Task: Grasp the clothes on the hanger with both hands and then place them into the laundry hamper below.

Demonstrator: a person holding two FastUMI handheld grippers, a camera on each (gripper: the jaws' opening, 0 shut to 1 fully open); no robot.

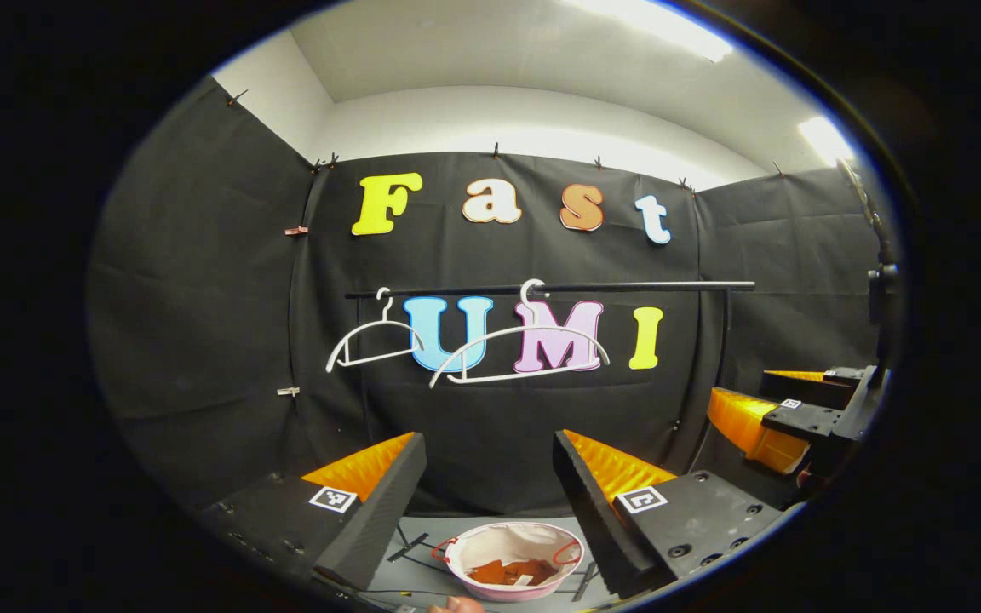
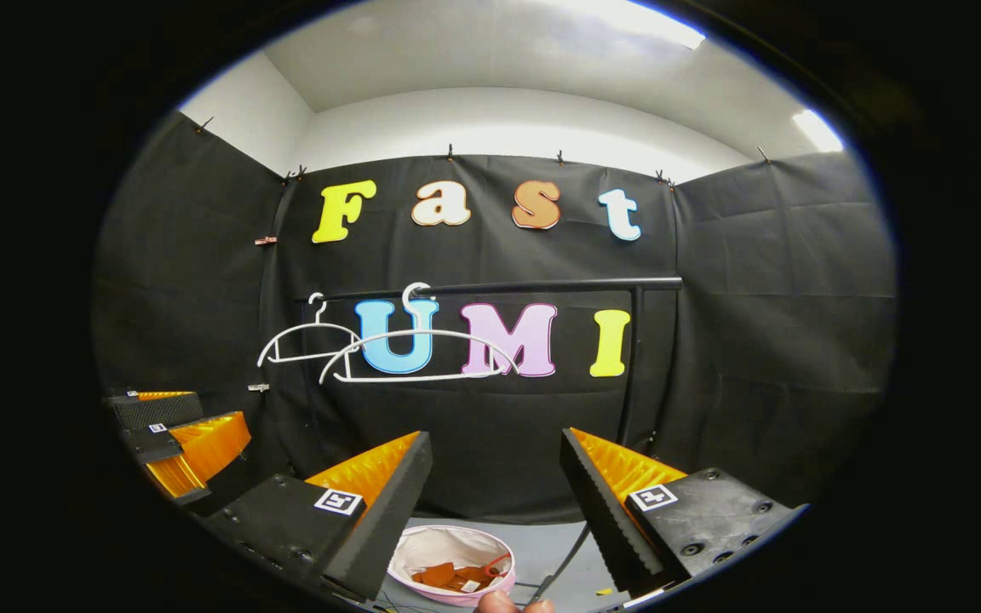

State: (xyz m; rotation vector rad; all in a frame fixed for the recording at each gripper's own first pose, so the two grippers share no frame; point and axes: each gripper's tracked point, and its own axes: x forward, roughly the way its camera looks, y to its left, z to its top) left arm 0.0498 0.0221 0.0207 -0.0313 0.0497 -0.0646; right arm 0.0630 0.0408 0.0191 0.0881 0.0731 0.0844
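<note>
Two bare white hangers (image 1: 520, 351) (image 2: 418, 353) hang on a black rail (image 1: 550, 289) (image 2: 499, 286) in front of the booth wall. Below, on the grey floor, a pale round laundry hamper (image 1: 514, 559) (image 2: 451, 564) holds an orange-brown garment (image 1: 512, 570) (image 2: 456, 576). My left gripper (image 1: 490, 464) is open above the hamper, nothing between its fingers. My right gripper (image 2: 497, 464) is open too, also empty. In the left gripper view the right gripper (image 1: 784, 417) shows at the far right; in the right gripper view the left gripper (image 2: 180, 438) shows at the far left.
The rail's black upright post (image 2: 627, 375) (image 1: 722, 358) stands right of the hangers. Cables (image 2: 563, 553) run across the floor beside the hamper. A fingertip (image 1: 455, 605) (image 2: 512, 604) shows at the bottom edge of each view. A black stand (image 1: 882, 289) rises at the right.
</note>
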